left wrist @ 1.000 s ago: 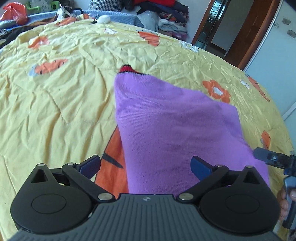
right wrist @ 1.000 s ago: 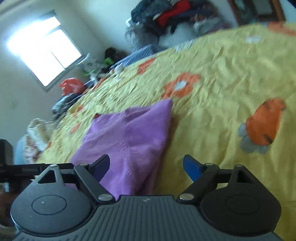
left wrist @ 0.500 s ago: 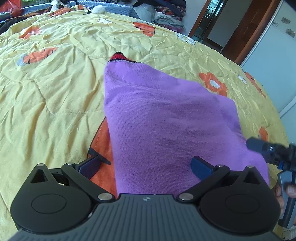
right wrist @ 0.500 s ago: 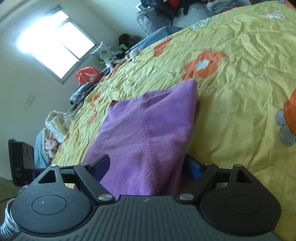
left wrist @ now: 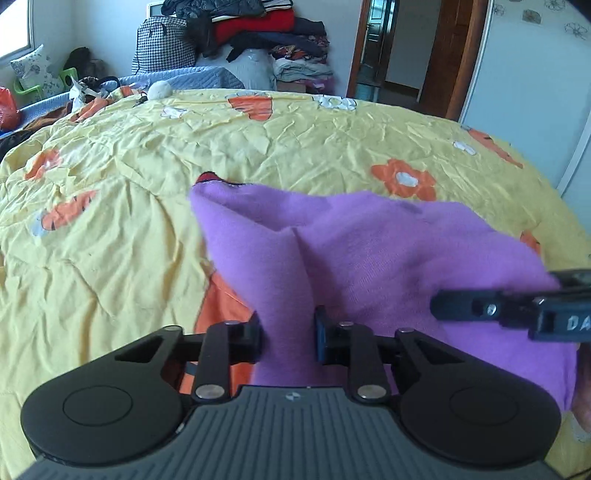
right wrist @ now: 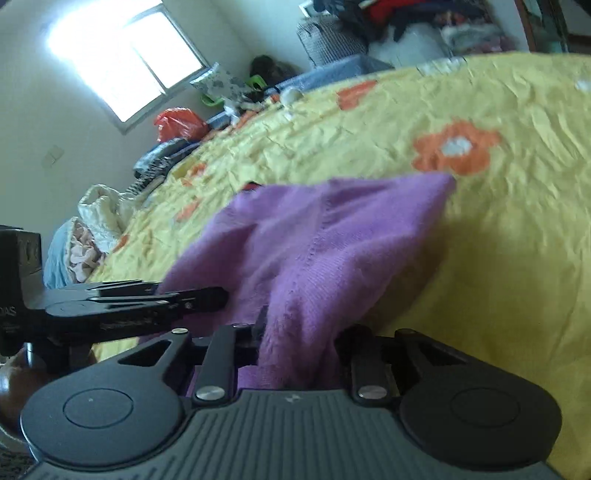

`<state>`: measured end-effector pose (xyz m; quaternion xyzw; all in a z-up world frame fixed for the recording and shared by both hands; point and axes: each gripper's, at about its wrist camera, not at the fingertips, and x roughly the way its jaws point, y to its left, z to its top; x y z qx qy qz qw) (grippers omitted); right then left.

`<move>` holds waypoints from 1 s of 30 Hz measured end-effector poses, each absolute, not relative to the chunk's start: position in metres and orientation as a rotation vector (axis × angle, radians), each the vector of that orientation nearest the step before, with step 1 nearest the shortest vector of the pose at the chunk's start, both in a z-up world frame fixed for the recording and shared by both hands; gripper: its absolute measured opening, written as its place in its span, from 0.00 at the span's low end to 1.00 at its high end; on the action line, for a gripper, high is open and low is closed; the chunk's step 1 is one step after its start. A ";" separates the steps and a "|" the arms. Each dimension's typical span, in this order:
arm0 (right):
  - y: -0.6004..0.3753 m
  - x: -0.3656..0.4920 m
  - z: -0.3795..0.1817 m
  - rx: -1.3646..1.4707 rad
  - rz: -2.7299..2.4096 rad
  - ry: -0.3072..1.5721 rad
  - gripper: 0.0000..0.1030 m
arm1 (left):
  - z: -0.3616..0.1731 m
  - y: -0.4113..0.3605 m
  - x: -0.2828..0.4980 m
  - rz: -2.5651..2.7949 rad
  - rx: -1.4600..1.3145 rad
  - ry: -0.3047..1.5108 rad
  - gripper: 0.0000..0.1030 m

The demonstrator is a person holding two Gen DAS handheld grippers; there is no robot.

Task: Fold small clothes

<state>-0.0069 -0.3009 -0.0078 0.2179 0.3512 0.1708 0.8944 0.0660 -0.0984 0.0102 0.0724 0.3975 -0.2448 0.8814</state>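
A purple knitted garment with a red trim at its far corner lies on the yellow bedspread. My left gripper is closing, its jaws pinching the garment's near left edge, which bunches into a ridge between them. My right gripper is closing too, its jaws clamped on the near right edge of the purple garment, lifted off the bed. The right gripper's black fingers show at the right of the left wrist view. The left gripper's fingers show at the left of the right wrist view.
The yellow bedspread with orange flower prints spreads wide around the garment. Piles of clothes and a checked bag stand behind the bed. A doorway is at the back right, a window to the left.
Both grippers went from wide open around the garment's near edge to closed on it. The cloth now bunches and rises at both near corners, and both cameras tilted up.
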 end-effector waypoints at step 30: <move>-0.308 -0.035 -0.036 0.512 0.283 0.741 0.71 | -0.020 0.009 0.068 -0.589 -0.247 1.054 0.99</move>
